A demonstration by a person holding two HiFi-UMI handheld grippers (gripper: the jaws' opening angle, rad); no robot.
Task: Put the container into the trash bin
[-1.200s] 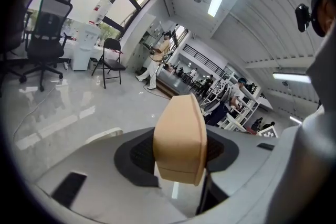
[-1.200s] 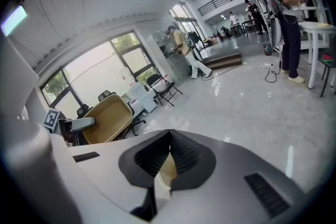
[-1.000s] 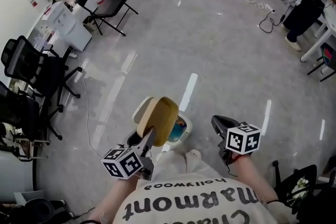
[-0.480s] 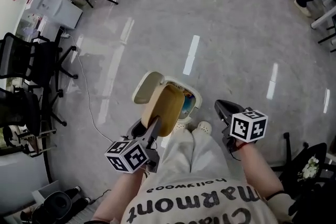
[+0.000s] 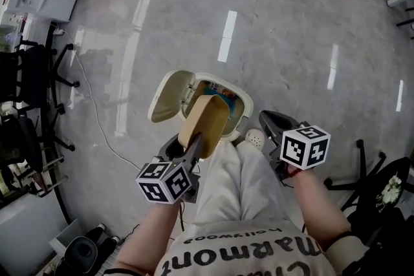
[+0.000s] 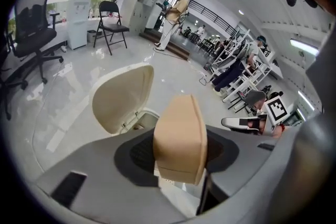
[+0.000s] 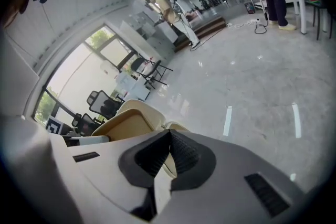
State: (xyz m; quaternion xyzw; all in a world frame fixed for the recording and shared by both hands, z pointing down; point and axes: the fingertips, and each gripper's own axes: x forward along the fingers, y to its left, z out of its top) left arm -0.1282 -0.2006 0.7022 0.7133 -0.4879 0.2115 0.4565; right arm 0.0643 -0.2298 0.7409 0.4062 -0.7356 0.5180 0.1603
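A white trash bin [image 5: 238, 99] stands on the floor with its lid [image 5: 169, 95] flipped up to the left and coloured rubbish showing inside. My left gripper [image 5: 196, 142] is shut on a tan container [image 5: 207, 125], which hangs tilted just above the near rim of the bin's mouth. In the left gripper view the container [image 6: 181, 136] fills the gap between the jaws, with the raised lid [image 6: 122, 97] behind it. My right gripper [image 5: 275, 123] hovers to the right of the bin, shut and holding nothing. In the right gripper view its pads [image 7: 181, 152] meet at the tip.
The person's shoe [image 5: 255, 137] and light trousers stand right behind the bin. Black office chairs [image 5: 26, 81] and a floor cable [image 5: 90, 106] lie to the left. A chair base [image 5: 362, 171] is at the right. People stand far off [image 6: 176, 10].
Both grippers have come down toward the floor. The container has sunk from well above the bin to just over its open mouth. The lid has stayed up.
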